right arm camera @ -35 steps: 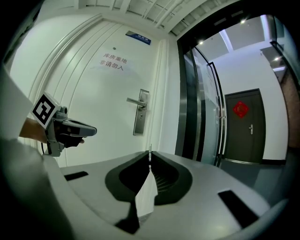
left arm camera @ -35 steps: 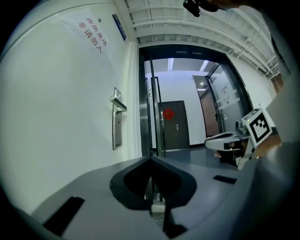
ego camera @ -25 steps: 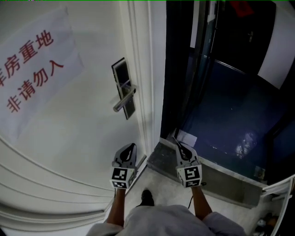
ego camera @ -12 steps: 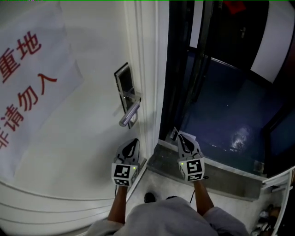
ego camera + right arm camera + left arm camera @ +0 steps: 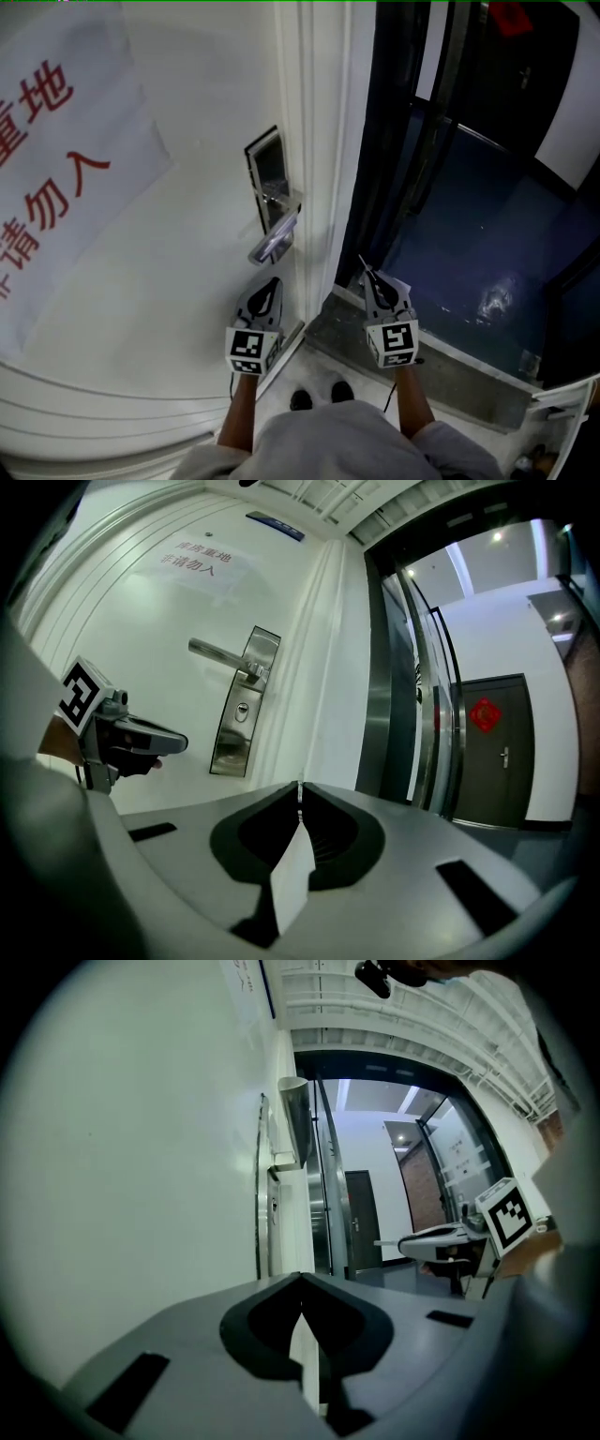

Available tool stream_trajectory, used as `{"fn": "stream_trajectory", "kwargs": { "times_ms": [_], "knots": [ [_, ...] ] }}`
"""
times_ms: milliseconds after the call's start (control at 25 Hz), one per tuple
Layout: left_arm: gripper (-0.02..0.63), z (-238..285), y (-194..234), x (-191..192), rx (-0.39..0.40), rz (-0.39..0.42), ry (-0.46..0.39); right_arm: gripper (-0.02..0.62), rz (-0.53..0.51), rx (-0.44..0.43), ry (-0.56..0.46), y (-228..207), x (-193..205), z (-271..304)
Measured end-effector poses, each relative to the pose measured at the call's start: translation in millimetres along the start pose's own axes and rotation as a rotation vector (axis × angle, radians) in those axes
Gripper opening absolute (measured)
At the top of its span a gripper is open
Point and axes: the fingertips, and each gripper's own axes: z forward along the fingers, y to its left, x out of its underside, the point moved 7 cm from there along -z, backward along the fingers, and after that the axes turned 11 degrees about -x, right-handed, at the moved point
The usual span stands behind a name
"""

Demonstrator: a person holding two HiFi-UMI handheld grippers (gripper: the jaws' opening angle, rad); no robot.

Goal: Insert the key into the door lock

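**Key's pinched in the right fingers, well off from the lock**

The right gripper [image 5: 370, 281] has its fingers squeezed together on the key [image 5: 299, 793]. You only see the key edge-on, as a thin metal sliver poking straight out past the fingertips. It's aimed at the white door edge, not at the door lock [image 5: 239, 710].

The keyhole [image 5: 243, 709] sits on the steel plate under the lever handle [image 5: 220, 655]. In the right gripper view it's off to the left of the key and well apart from it.

The left gripper [image 5: 270, 284] has its fingers closed too, with nothing between them as far as I can see. In the head view it hangs just below the end of the handle, close to the white door [image 5: 169, 300]. I can't tell if it's touching.

The right gripper is over by the open doorway, above the stone threshold [image 5: 450, 361]. There's a paper sign [image 5: 66, 159] with red characters stuck on the door, upper left.
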Motion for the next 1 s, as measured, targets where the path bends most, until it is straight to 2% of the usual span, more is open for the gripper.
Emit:
{"fn": "stream_trajectory", "kwargs": {
  "times_ms": [360,760,1000],
  "knots": [
    [0.017,-7.5,4.7,-3.7,-0.143,0.006,0.012,0.029,-0.012,-0.153,-0.039,-11.1,-6.4,36.4],
    [0.017,-49.2,26.6,-12.0,-0.343,0.033,0.015,0.029,-0.039,-0.367,-0.114,23.2,-26.9,73.7],
    [0.018,-78.1,33.0,-18.0,-0.454,0.044,0.012,0.029,-0.075,-0.468,-0.151,38.7,-39.4,83.3]
  ]
}}
